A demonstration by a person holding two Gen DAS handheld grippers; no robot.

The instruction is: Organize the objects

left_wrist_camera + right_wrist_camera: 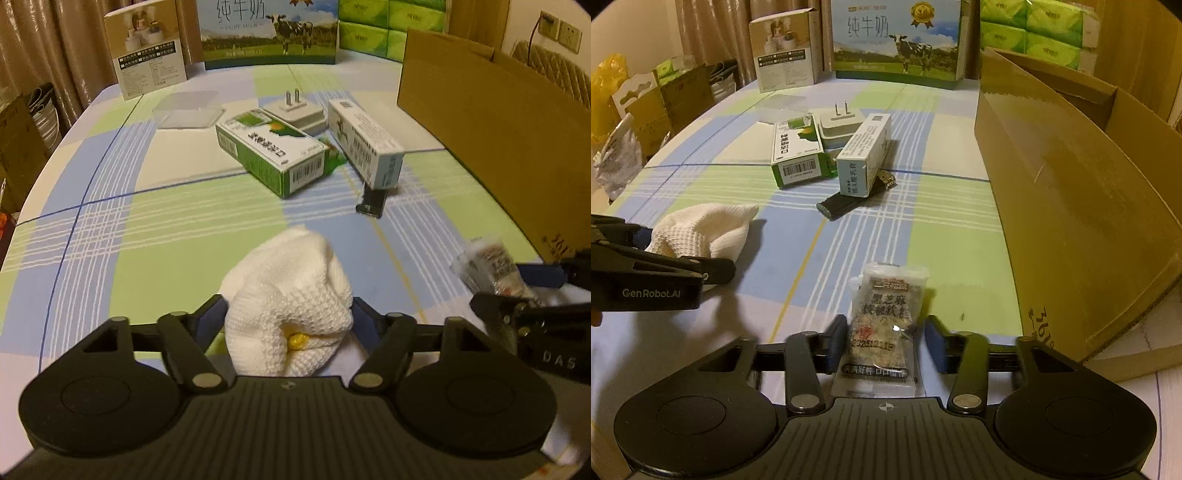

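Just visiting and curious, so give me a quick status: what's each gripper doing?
Left gripper around white knitted cloth, grip unclear. Right gripper straddling clear snack packet, left pad touching, right pad apart. Open brown cardboard box to the right, path unobstructed.

We hold left gripper (pixel 288 314) angled down over checked table (pixel 147 221), pads touching white sock (pixel 284 295). Right gripper (pixel 886 336) beside it, jaws narrow, straddling snack packet (pixel 886 317).
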